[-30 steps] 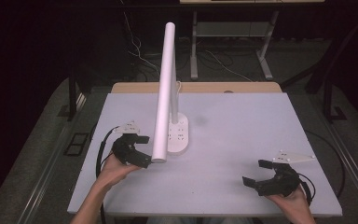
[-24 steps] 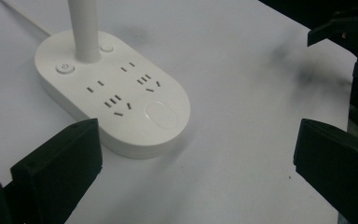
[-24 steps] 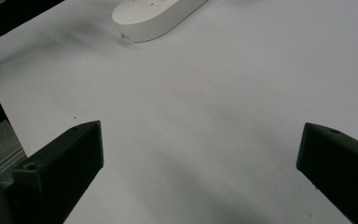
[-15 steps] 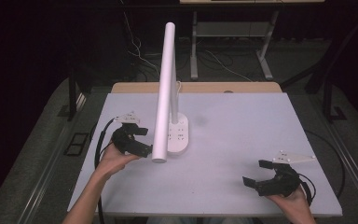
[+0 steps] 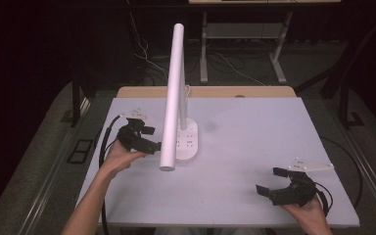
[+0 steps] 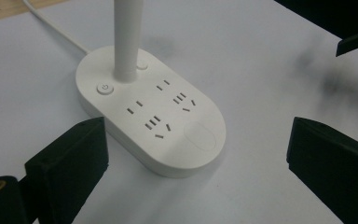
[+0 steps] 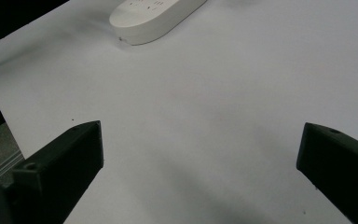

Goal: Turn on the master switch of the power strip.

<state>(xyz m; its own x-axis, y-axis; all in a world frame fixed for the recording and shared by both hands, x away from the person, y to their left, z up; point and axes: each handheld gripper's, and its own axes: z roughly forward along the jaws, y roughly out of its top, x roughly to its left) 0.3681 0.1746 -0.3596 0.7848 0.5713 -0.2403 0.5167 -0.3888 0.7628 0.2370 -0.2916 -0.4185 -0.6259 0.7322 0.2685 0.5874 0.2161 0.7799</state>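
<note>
A white desk lamp stands mid-table on an oval base (image 5: 186,142) that carries sockets and a round power button (image 6: 105,88). Its long white tube head (image 5: 173,93) leans forward over the table. My left gripper (image 5: 152,138) is open just left of the base, its jaws wide apart and pointing at the base (image 6: 154,121). My right gripper (image 5: 270,182) rests open near the front right of the table, facing the lamp base (image 7: 151,16) from a distance, with nothing between its jaws.
The white table (image 5: 254,132) has a wooden strip (image 5: 205,91) along its far edge. The lamp's cord (image 6: 51,28) runs off toward the back. Dark floor, cables and desk legs (image 5: 279,58) lie beyond.
My left gripper has moved forward and slightly right, closer to the lamp base. The right gripper has barely moved.
</note>
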